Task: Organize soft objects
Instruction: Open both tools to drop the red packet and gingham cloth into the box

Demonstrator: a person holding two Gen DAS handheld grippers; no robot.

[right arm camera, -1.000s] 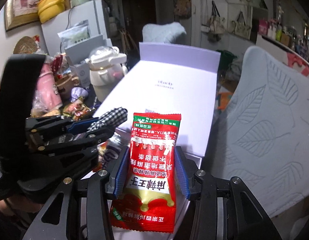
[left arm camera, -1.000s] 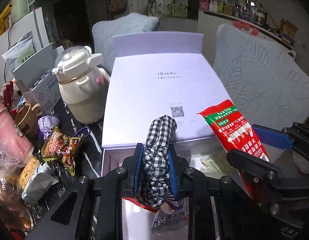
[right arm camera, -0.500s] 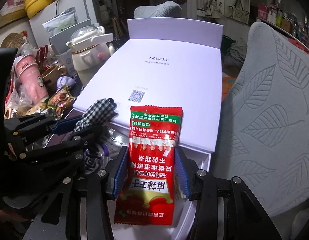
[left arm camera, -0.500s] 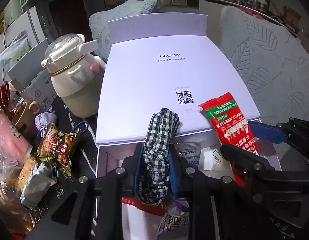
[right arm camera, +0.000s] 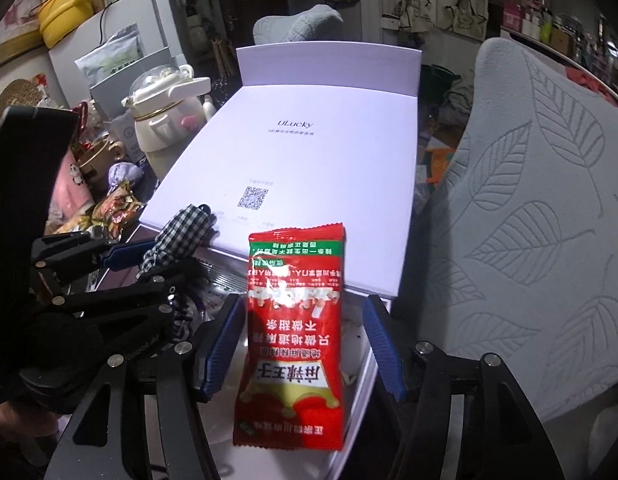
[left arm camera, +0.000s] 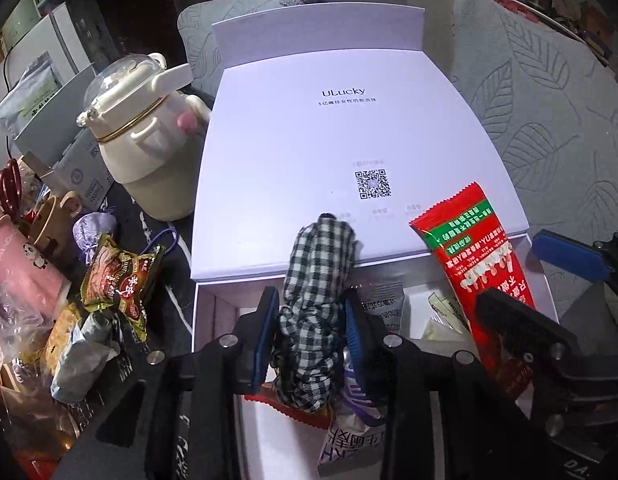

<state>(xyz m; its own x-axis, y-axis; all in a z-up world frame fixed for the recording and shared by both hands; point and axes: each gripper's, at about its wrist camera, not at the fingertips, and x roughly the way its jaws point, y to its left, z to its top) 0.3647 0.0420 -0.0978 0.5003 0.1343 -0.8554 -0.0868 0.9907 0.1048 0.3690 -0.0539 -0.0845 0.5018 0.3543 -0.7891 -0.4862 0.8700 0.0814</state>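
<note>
A black-and-white checked scrunchie stands upright between the blue pads of my left gripper, its top leaning on the edge of the open lid. The jaws are opening, and the pads still touch the scrunchie's sides. A red snack packet stands in the white box between the pads of my right gripper. Those jaws are opening too, with clear gaps on both sides of the packet. Both grippers hang over the box, the left gripper to the left of the right one. Other packets lie inside the box.
Left of the box stand a cream kettle, a pink panda cup, a lavender pouch and loose snack packets. A grey leaf-patterned cushion rises on the right. A fridge stands behind.
Both grippers have dipped toward the box. The right jaws have spread away from the red packet, which now stands free. The left jaws have widened slightly around the scrunchie.
</note>
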